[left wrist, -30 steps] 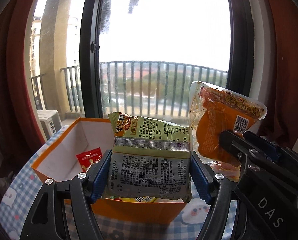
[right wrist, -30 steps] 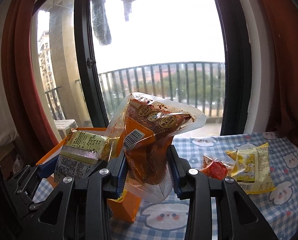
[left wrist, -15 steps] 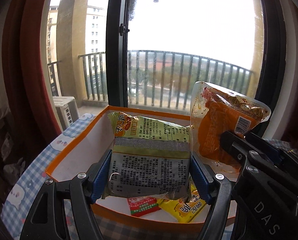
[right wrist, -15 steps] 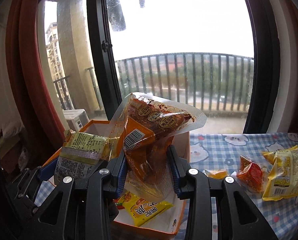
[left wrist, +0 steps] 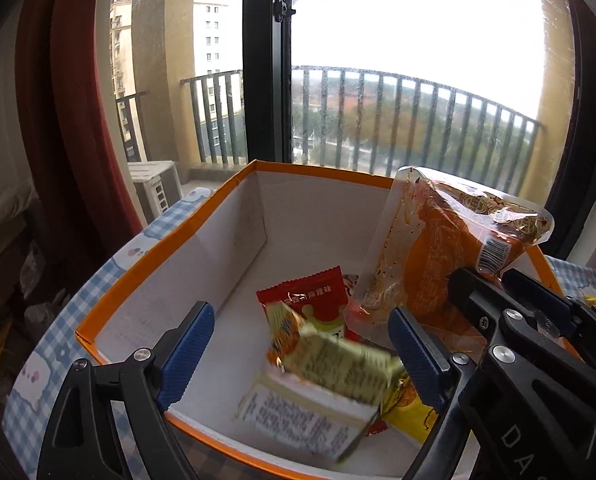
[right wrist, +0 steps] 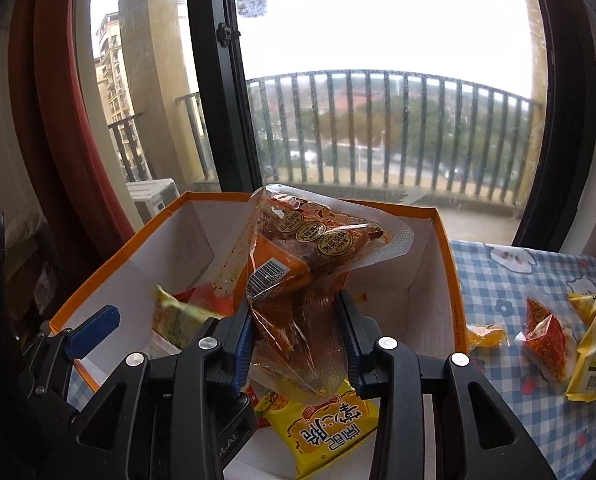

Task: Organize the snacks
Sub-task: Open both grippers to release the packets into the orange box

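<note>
Left gripper [left wrist: 302, 356]: fingers spread wide above the orange box [left wrist: 158, 256], nothing between them; a blurred green packet [left wrist: 330, 364] lay tilted just below and between the tips, apparently dropping among a red sachet [left wrist: 310, 292] and other snacks inside. Right gripper [right wrist: 298, 344]: pinching a clear pouch of orange snack [right wrist: 298, 276] upright over the box's right half, seemingly for release there. More packets [right wrist: 594, 352] lay on the checked tablecloth [right wrist: 498, 284], far right, well apart from both grippers.

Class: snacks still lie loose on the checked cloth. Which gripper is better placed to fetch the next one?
Probably the left gripper: it is open and empty over the orange box. The right gripper is shut on the orange pouch, though nearer the loose snacks.
</note>
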`<state>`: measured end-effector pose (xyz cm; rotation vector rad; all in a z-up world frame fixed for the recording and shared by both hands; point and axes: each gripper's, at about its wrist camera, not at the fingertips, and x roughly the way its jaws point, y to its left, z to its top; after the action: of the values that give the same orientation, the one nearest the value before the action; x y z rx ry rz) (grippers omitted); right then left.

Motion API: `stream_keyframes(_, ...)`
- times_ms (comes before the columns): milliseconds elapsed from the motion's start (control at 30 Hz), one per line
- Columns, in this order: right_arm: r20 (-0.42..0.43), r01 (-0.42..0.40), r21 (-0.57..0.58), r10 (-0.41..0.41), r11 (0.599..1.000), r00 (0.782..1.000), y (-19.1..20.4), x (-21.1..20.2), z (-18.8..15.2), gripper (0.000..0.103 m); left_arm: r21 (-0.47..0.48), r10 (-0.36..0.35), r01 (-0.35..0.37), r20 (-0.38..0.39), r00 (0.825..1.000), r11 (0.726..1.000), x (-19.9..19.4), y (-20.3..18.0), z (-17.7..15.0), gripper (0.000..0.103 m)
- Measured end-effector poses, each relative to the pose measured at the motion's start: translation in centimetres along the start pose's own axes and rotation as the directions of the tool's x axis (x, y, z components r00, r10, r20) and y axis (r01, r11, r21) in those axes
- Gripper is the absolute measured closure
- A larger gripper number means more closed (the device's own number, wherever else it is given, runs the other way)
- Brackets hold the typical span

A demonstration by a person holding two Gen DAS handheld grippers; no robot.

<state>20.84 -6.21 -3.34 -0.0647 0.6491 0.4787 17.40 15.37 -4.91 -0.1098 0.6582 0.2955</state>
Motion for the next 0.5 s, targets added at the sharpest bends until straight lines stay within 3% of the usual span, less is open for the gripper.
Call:
stream_keyframes(133, -0.021, -0.026, 0.008, 0.026, 1.0, 0.999, -0.06, 0.7, -0.13, 0.059, 0.013, 0.004, -0.004, 0.005, 1.0, 1.0, -0.15, -0.3, -0.13, 0.009)
stream_keyframes(300, -0.011, -0.021, 0.001, 0.021, 1.0, 1.0, -0.2, 0.48, -0.14, 0.032, 0.012, -0.007, 0.007, 0.02, 1.0, 1.0, -0.28, -0.28, -0.2, 0.007)
stream_keyframes(500, -0.024, -0.011, -0.002, 0.011, 1.0, 1.0, -0.48, 0.65, -0.19, 0.024, 0.024, 0.002, -0.003, 0.014, 1.0, 1.0, -0.13, -0.45, -0.33, 0.004)
